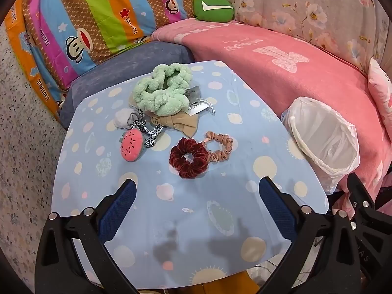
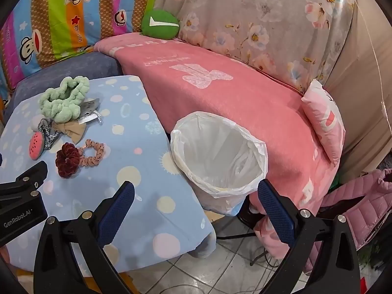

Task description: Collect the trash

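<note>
A bin lined with a white plastic bag stands beside the blue spotted table, also in the left wrist view. On the table lie a dark red velvet scrunchie, a peach scrunchie, a green fluffy headband, a beige bow, a watermelon clip and a small crumpled white piece. My left gripper is open and empty, just short of the red scrunchie. My right gripper is open and empty at the bin's near rim.
A pink blanket covers the sofa behind the bin. A green cushion and a pink pillow lie on it. A striped cartoon quilt hangs at the back left. A pink jacket sits at the lower right. Cables lie on the tiled floor.
</note>
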`<state>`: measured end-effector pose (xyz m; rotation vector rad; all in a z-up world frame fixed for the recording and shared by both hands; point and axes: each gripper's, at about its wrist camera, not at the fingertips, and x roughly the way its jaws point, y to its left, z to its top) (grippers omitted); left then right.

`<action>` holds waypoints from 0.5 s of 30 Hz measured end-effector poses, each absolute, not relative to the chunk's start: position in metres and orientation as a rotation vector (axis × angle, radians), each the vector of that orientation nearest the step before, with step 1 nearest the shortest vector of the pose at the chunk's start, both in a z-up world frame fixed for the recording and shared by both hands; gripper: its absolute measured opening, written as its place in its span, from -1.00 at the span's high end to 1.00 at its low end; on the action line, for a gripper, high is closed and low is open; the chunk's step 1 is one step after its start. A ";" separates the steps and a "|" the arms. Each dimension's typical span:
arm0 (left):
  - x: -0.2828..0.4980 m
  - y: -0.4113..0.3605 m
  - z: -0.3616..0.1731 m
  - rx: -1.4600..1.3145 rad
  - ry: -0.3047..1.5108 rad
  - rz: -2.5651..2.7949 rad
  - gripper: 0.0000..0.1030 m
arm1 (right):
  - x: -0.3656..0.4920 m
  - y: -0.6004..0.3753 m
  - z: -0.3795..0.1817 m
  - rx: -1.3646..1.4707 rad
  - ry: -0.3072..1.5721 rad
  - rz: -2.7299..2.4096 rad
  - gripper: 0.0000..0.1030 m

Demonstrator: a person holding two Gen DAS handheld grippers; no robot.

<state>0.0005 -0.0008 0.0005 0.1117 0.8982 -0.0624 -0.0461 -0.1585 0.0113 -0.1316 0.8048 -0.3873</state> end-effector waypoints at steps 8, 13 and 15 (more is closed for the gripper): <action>-0.009 0.005 0.006 0.103 0.881 -0.066 -0.86 | -0.049 -0.157 0.017 -0.128 0.799 -0.388 -0.87; -0.010 0.004 0.008 0.103 0.872 -0.071 -0.86 | -0.049 -0.161 0.028 -0.128 0.796 -0.392 -0.87; -0.010 0.004 0.008 0.103 0.870 -0.073 -0.86 | -0.050 -0.159 0.027 -0.128 0.790 -0.399 -0.87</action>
